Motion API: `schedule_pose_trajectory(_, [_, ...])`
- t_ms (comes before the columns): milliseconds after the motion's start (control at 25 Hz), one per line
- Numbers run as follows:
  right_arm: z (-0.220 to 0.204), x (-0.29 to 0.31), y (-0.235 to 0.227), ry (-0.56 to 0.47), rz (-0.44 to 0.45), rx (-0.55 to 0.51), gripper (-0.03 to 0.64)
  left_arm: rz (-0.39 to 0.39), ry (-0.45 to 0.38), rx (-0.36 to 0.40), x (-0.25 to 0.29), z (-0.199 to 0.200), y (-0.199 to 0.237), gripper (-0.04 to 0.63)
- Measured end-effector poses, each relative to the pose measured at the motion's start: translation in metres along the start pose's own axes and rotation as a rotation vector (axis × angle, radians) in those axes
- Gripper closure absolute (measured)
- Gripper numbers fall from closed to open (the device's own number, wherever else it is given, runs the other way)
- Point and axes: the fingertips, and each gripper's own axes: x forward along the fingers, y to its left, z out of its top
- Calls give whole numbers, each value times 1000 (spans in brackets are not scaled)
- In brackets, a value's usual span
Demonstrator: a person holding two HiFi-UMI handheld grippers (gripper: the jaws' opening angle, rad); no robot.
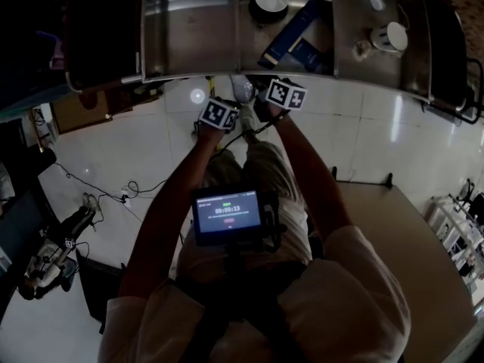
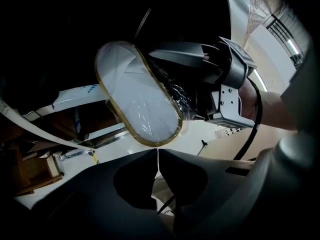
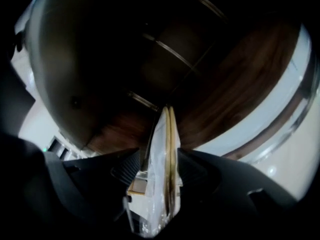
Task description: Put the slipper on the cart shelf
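Two grippers work close together at the front edge of the shiny steel cart (image 1: pixel 227 74). Between the jaws of the right gripper (image 3: pixel 159 156) stands the flat white slipper with a tan rim, sealed in clear plastic film (image 3: pixel 168 144), seen edge-on. These jaws are spread wide. One pad seems to lie against the slipper, but on the other side a small gap shows, so I judge that they do not press on it. In the left gripper view the oval sole sticks out from the right gripper, up and to the left, in front of the dark space of the cart. Whether its far end already rests on a shelf I cannot tell. The left gripper (image 2: pixel 157 153) has its jaws fully together and holds nothing; it is just below the slipper. I think the slipper is very light, thin and easy to bend, and the film looks smooth and slippery, so it can slide out of a weak grip. The best hold seems across the firmer rimmed sole near one end, not on the loose film.
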Motion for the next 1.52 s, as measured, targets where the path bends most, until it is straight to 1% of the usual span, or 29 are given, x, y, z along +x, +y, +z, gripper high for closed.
schedule_pose_trajectory(80, [-3,-4,-1,1,-14,-43,353,2,3,-3,2,0,-2,592])
schedule_pose_trajectory(160, [-4,-7,-1,-2,-26,-62,353,15,-5,-15,4,1,1,592])
schedule_pose_trajectory(280, [-6,-16,4,-2,-45,-95,351,41,-36,-39,-5,4,5,592])
schedule_pose_trajectory(360, [-8,-20,2,6,-67,-136,342,52,-47,-44,-9,7,7,592])
schedule_pose_trajectory(520, [-10,-35,-5,23,-121,-273,342,84,-48,-44,-6,12,17,592])
schedule_pose_trajectory(640, [-17,-53,2,10,-165,-401,344,87,-75,-36,-10,18,19,592])
schedule_pose_trajectory(800, [-25,-73,-5,18,-184,-485,345,73,-60,-37,2,28,13,592])
schedule_pose_trajectory(880, [-35,-77,-13,47,-194,-520,360,63,-67,-30,11,37,8,592])
schedule_pose_trajectory(1000, [-63,-77,-21,117,-215,-542,460,44,-103,-3,7,49,0,592])
schedule_pose_trajectory(1160, [-86,-60,-18,191,-251,-585,513,65,-127,15,-17,39,9,592])
schedule_pose_trajectory(1240, [-94,-49,-16,249,-251,-607,542,82,-156,0,-31,35,14,592])
schedule_pose_trajectory(1400, [-113,-26,-26,398,-256,-680,557,87,-204,-62,-56,19,16,592])
schedule_pose_trajectory(1440, [-113,-22,-31,416,-272,-701,558,87,-216,-79,-62,15,15,592])
schedule_pose_trajectory(1520, [-105,-18,-41,419,-308,-717,561,86,-240,-108,-71,6,12,592])
